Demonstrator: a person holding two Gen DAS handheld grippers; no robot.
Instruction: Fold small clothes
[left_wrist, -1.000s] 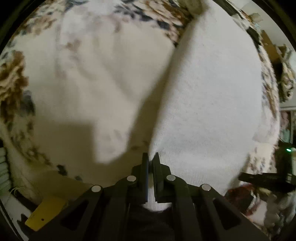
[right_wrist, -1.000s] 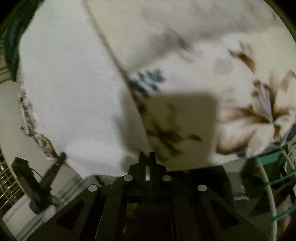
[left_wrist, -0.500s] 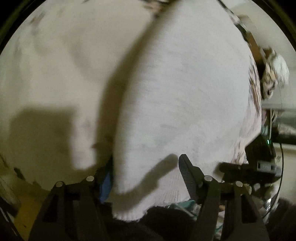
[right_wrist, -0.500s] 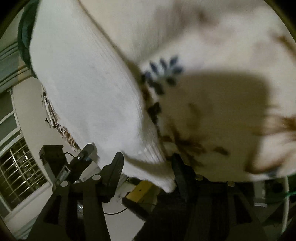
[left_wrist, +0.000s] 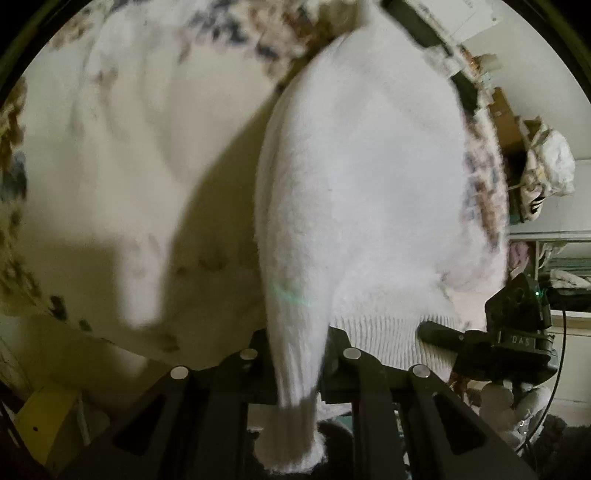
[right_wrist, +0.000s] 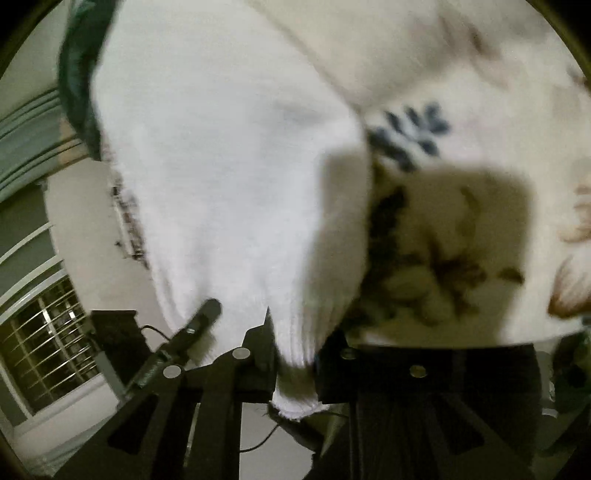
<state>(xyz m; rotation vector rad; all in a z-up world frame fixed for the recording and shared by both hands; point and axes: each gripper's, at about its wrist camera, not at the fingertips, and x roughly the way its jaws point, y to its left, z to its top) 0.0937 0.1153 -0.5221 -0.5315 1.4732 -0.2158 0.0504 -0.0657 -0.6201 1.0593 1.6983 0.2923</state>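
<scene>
White garment (left_wrist: 362, 192) lies on the flowered bedspread (left_wrist: 122, 155), near its edge. Left gripper (left_wrist: 295, 354) and right gripper (right_wrist: 293, 350) are both closing on the garment's ribbed hem — probably two corner grips, so the hem lifts evenly for a fold.

Left gripper (left_wrist: 297, 354) angles steeply down, jaws closing on a bunched edge of the white knit garment (left_wrist: 362, 184) that hangs between the fingers and out past them (pads look pressed on the cloth). Right gripper (right_wrist: 293, 350) tilts down less steeply, jaws also closing, with a ribbed corner of the same garment pinched between its fingers. Each gripper shows in the other's view, off to the side.
</scene>
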